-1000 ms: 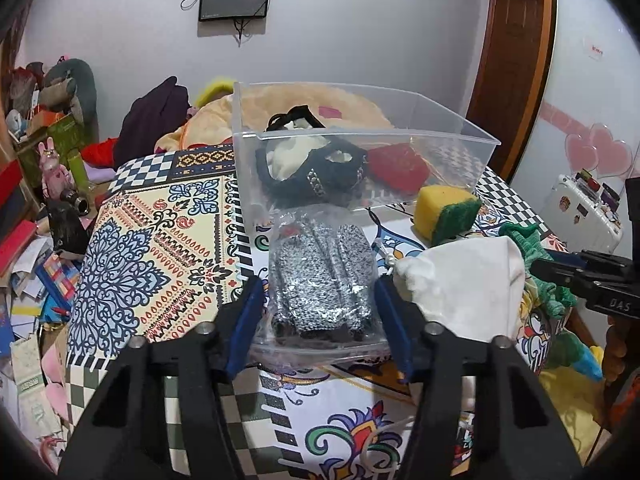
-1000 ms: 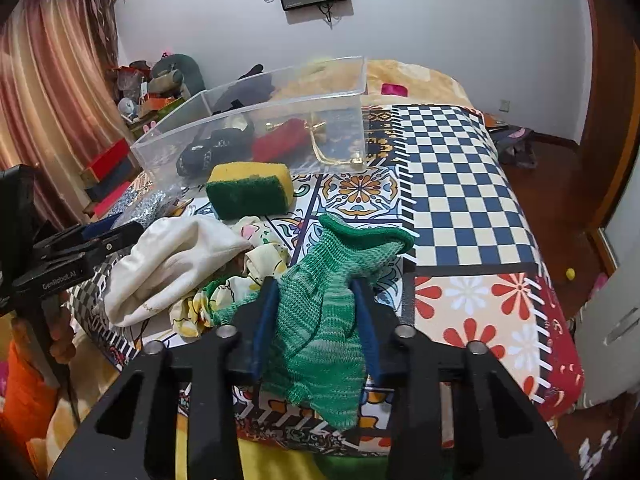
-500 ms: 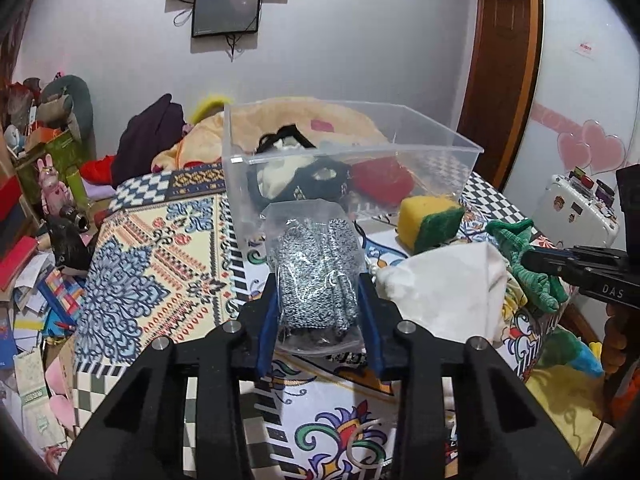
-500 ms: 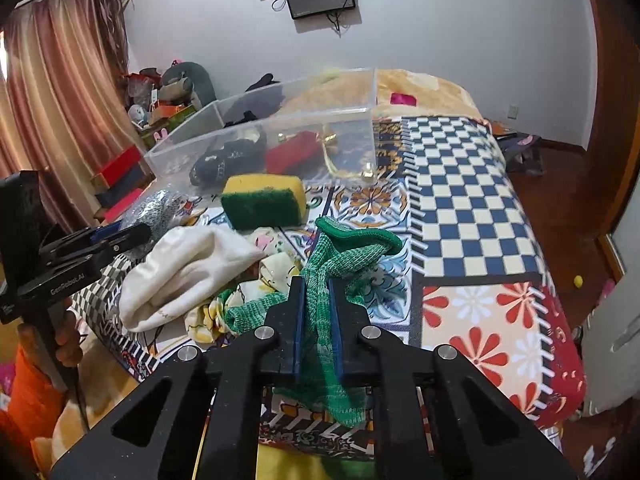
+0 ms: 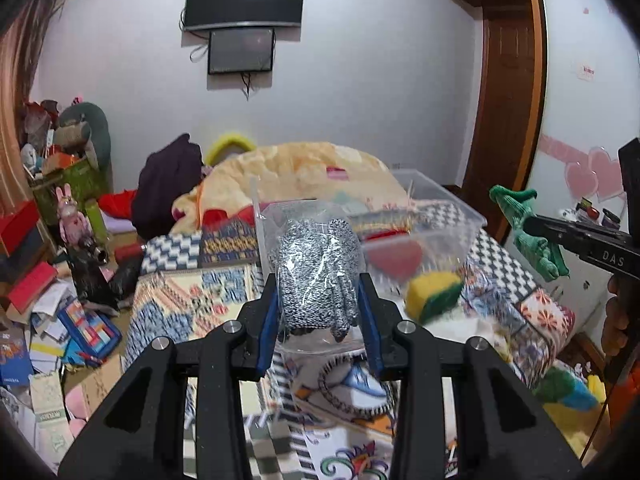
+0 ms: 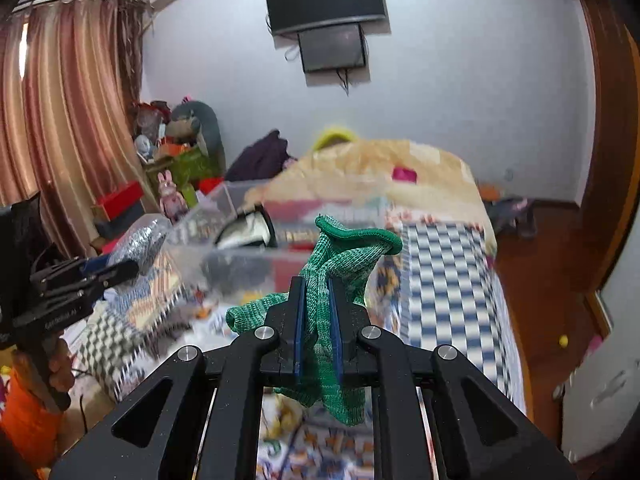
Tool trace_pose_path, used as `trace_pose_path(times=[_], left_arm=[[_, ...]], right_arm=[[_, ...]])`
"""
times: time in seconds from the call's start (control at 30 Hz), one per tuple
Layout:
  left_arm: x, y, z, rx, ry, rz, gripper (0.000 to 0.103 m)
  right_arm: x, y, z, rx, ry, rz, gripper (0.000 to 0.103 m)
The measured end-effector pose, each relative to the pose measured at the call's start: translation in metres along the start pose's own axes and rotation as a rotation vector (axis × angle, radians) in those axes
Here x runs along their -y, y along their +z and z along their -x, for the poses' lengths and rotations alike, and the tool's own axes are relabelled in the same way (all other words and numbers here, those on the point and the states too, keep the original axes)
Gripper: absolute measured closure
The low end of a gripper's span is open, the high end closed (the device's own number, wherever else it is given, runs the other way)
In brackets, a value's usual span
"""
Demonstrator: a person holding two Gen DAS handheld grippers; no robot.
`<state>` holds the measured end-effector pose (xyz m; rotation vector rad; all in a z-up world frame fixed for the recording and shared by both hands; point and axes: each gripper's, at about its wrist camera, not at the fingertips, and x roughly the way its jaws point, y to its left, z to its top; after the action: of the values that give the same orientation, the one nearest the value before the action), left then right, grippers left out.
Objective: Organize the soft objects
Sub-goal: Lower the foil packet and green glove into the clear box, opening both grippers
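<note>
Bin (image 5: pixel 460 216) sits ahead of both claws; left claw (image 5: pixel 318 316) grasping bagged knit (image 5: pixel 314 276), nearer; right claw (image 6: pixel 317 328) clenched on green glove (image 6: pixel 340 264).

The left gripper (image 5: pixel 318 308), matt black plastic with smooth blue pads and bright metal bolts, pinched a glossy, crinkled clear bag (image 5: pixel 316 268) of speckled grey knit. The right gripper (image 6: pixel 317 330) pinched a coarse green knitted glove (image 6: pixel 340 264). The bin (image 5: pixel 448 216) was clear smooth plastic, the bedspread (image 5: pixel 188 300) printed cloth, the sponge (image 5: pixel 432 292) porous foam.
</note>
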<state>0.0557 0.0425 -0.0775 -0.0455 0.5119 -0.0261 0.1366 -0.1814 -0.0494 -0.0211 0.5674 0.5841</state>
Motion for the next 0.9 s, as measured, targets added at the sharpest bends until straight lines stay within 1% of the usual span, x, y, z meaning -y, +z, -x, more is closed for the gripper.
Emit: trace_pose_path(times=[0.2, 0.37, 0.5, 0.67, 0.9], left_arm=[[-0.005, 0.021, -0.013, 0.019, 0.024, -0.008, 0.066], [-0.013, 0.038, -0.038, 0.003, 0.029, 0.013, 0.066], [-0.019, 0.045, -0.057, -0.023, 0.013, 0.04, 0.066], [-0.016, 0.049, -0.085, -0.062, 0.027, 0.006, 0.066], [-0.011, 0.046, -0.113, -0.123, 0.006, -0.001, 0.066]], right_arm=[[-0.014, 0.026, -0.014, 0.047, 0.022, 0.029, 0.093], [-0.024, 0.043, -0.034, 0.049, 0.029, 0.053, 0.093], [-0.03, 0.05, -0.057, 0.014, 0.038, 0.065, 0.093], [-0.031, 0.055, -0.088, -0.06, 0.062, 0.054, 0.093], [-0.038, 0.048, -0.124, -0.156, 0.035, 0.096, 0.093]])
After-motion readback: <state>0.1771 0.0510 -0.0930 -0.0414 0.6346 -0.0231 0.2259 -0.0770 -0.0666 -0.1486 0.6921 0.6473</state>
